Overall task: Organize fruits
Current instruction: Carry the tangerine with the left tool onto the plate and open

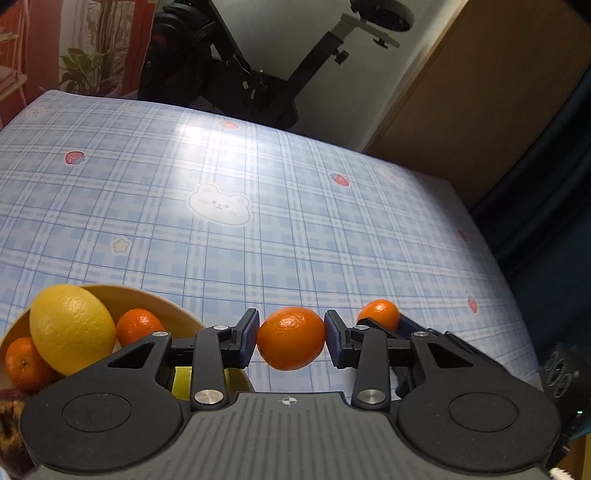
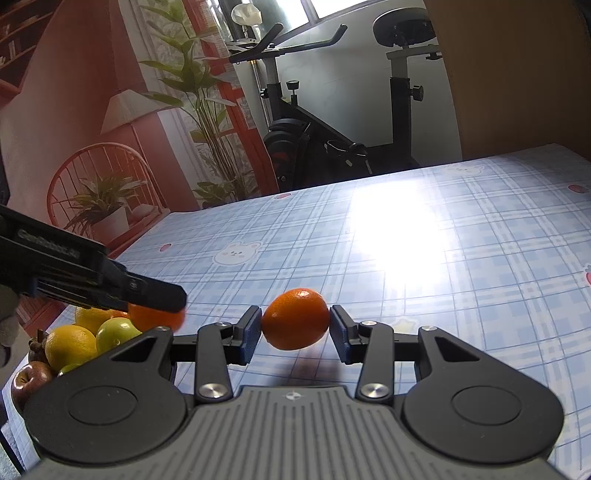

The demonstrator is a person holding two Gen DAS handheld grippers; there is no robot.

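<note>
This is a lived-in room of a home, not a lab or a shop. The desk (image 2: 461, 236) wears a glossy blue plaid cloth printed with cartoon bears, stars and strawberries (a household touch). Behind it stands an exercise bike (image 2: 332, 122) with black handlebars and a padded saddle, parked by a bright window (image 2: 354, 7). To the left are leafy potted plants (image 2: 99, 206), a tall palm-like plant (image 2: 195, 92), a round-backed red wire chair (image 2: 107, 166) and a lamp with a pleated shade (image 2: 129, 107) against a salmon-pink wall. A wooden bowl (image 1: 159, 299) of mixed fruit sits on the desk, and a plain wood cabinet panel (image 1: 480, 96) closes the right side.
</note>
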